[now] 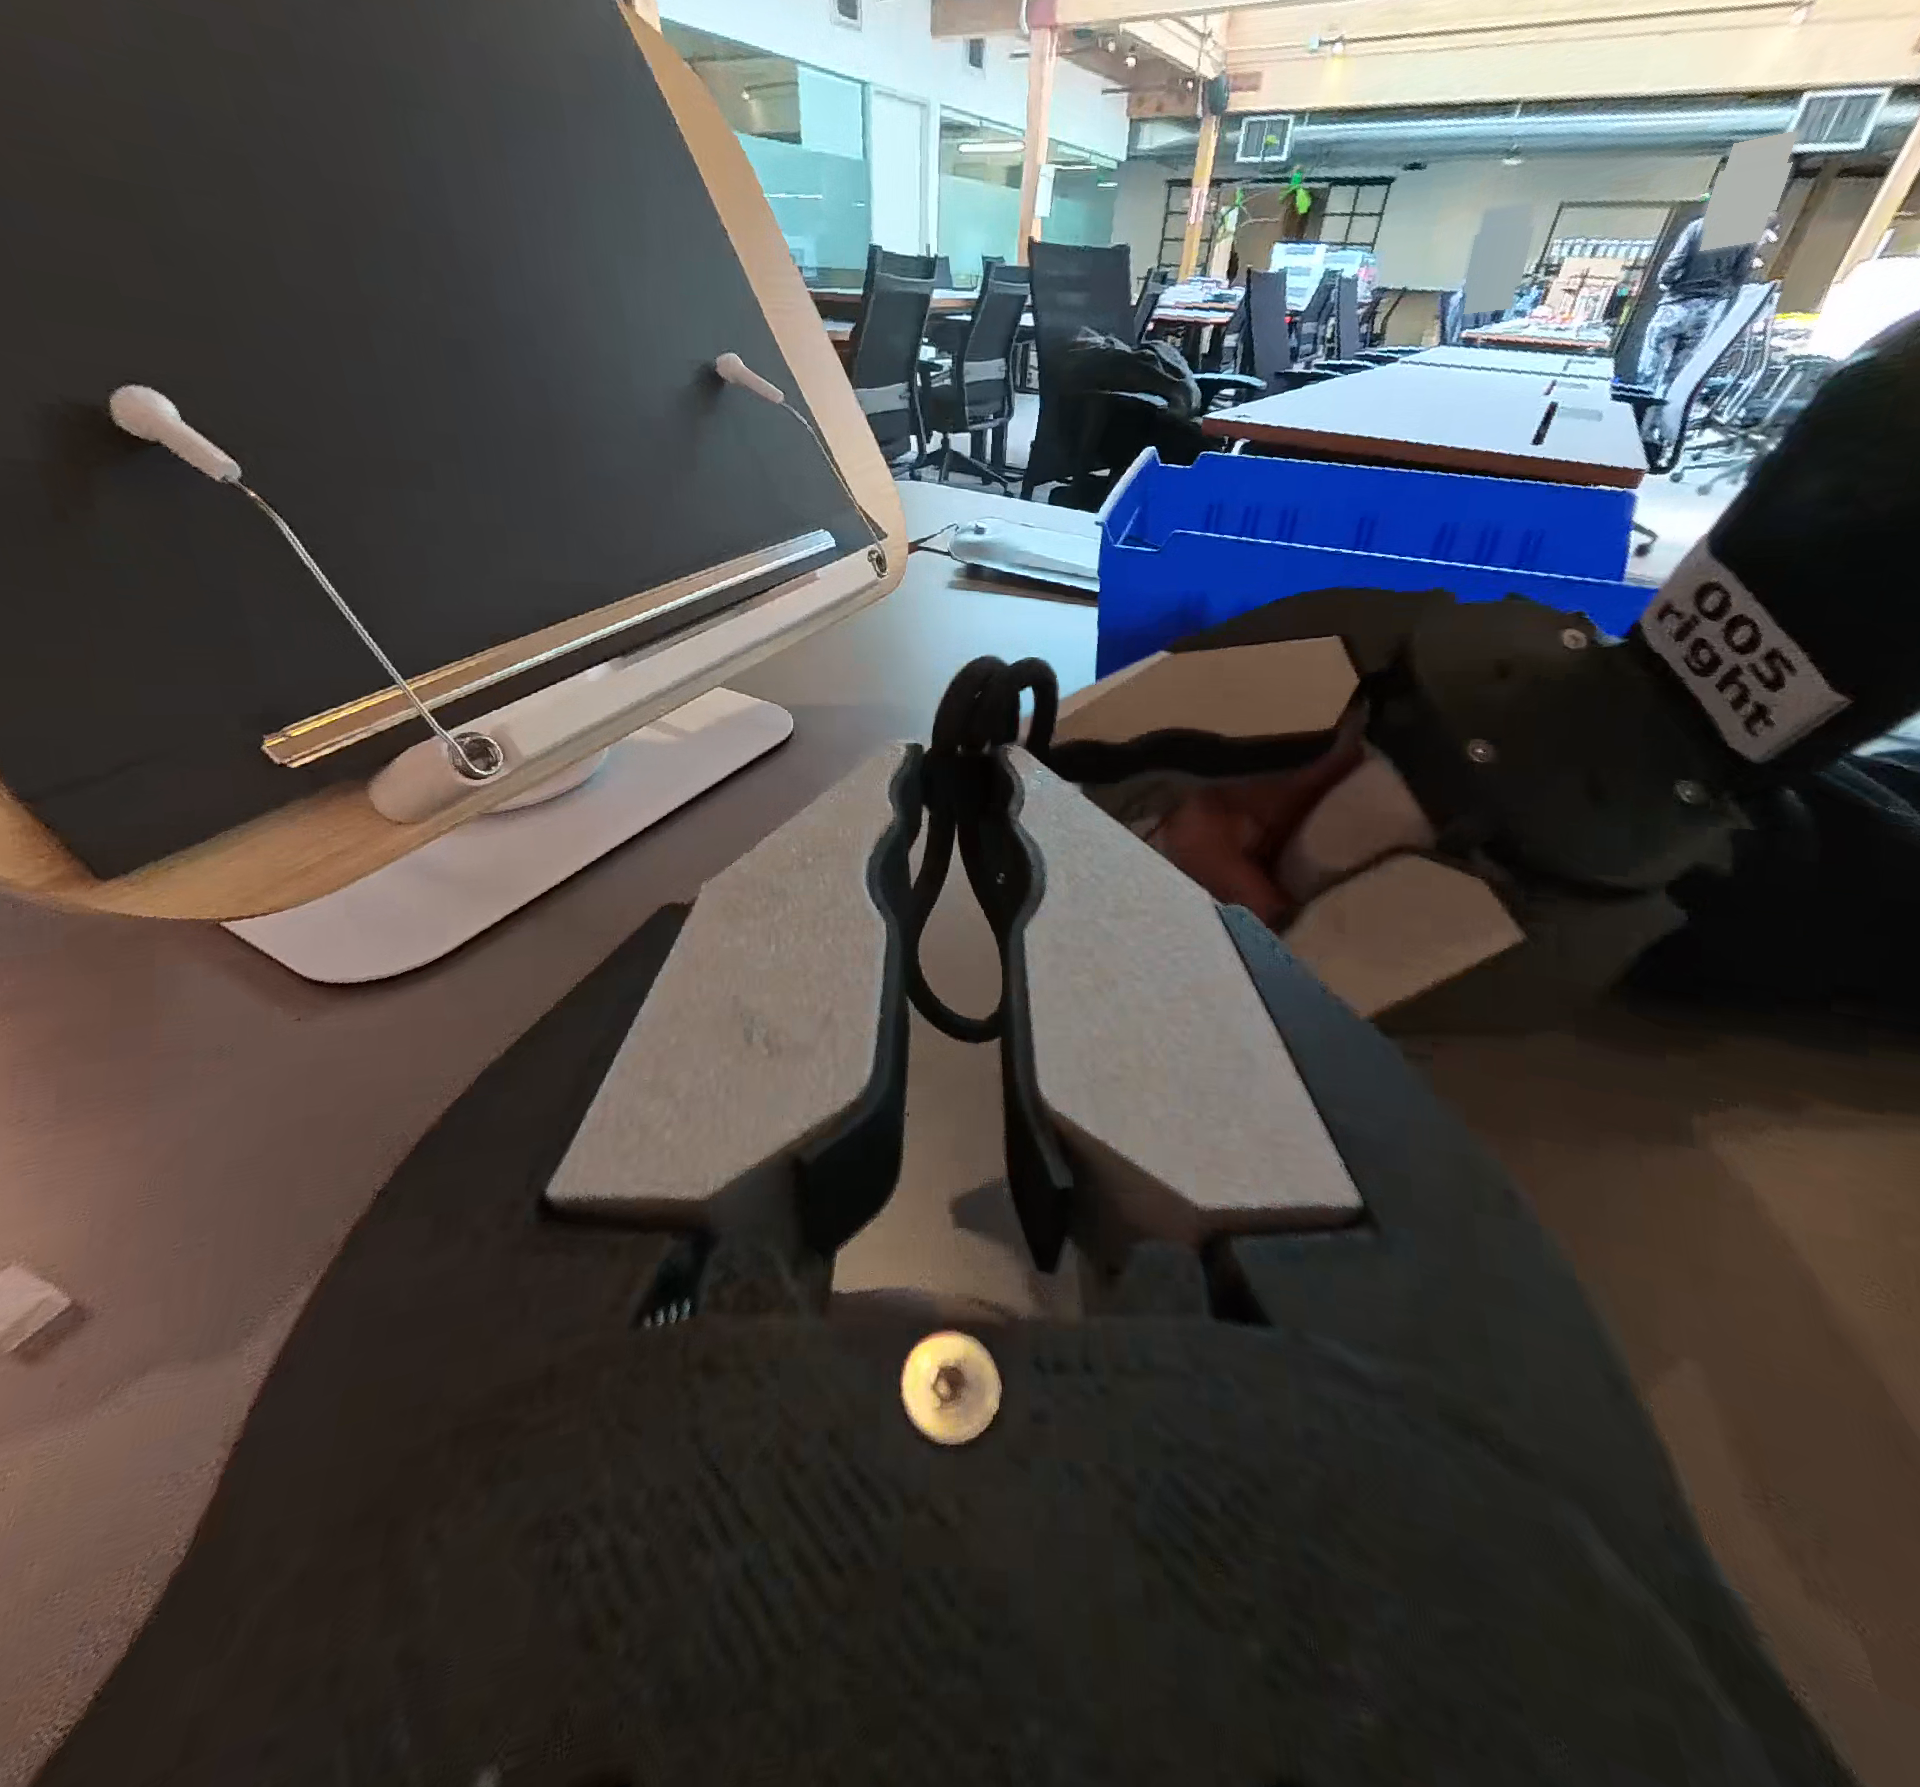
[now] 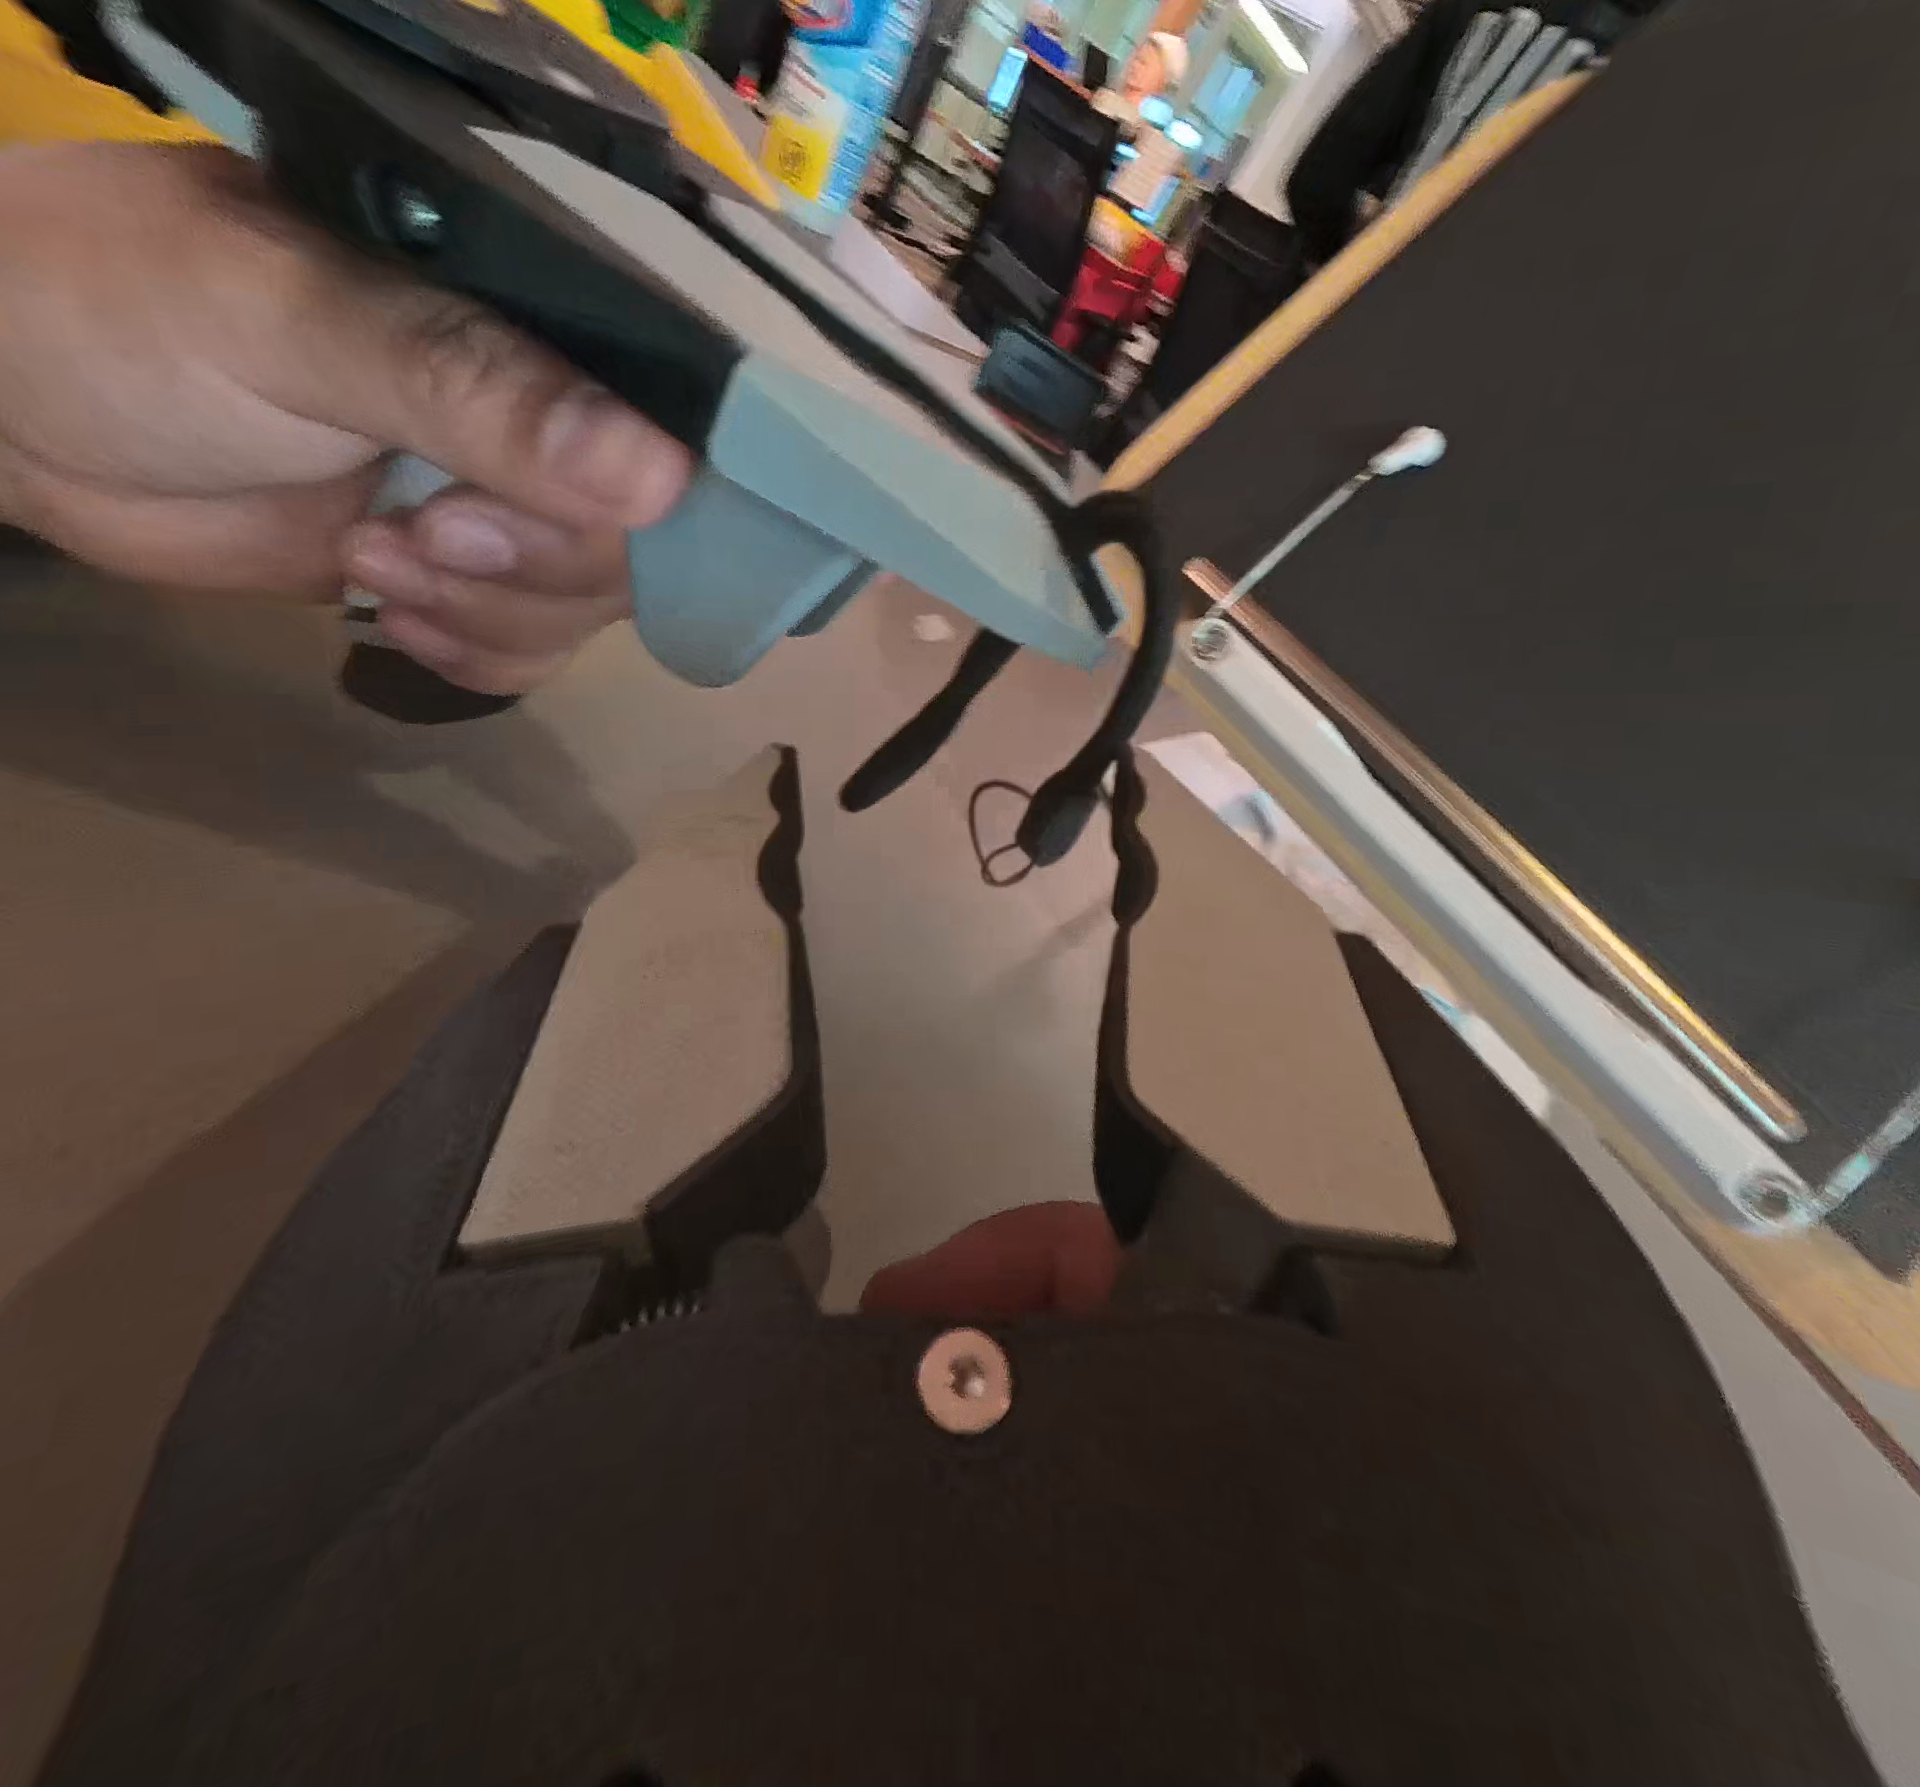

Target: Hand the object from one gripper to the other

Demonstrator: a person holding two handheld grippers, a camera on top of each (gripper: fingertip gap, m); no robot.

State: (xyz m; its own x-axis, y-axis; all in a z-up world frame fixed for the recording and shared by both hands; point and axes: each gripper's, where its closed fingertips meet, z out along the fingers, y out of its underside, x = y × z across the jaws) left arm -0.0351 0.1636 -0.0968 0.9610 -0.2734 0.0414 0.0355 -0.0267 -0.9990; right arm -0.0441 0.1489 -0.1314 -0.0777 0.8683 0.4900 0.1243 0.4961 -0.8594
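A black wrist strap [image 1: 985, 703] with a thin cord loop is pinched between the tips of my left gripper [image 1: 961, 763], which is shut on it. The thin loop hangs back between the left fingers. My right gripper [image 1: 1179, 823] is just right of the left tips, open. In the right wrist view the strap [image 2: 1148, 657] hangs from the tip of the left gripper [image 2: 1081, 584], which a hand [image 2: 312, 449] holds. The strap's two ends dangle just above and between the tips of my open right gripper [image 2: 951, 781]. The right fingers do not touch it.
A book stand with a black board and wire page holders [image 1: 364, 283] stands on the brown table [image 1: 156, 1062] to the left; it also shows in the right wrist view [image 2: 1558, 490], close on the right. A blue bin [image 1: 1351, 542] is behind the grippers. Office chairs and desks are farther back. Both grippers' tips are close together, under 4 cm apart.
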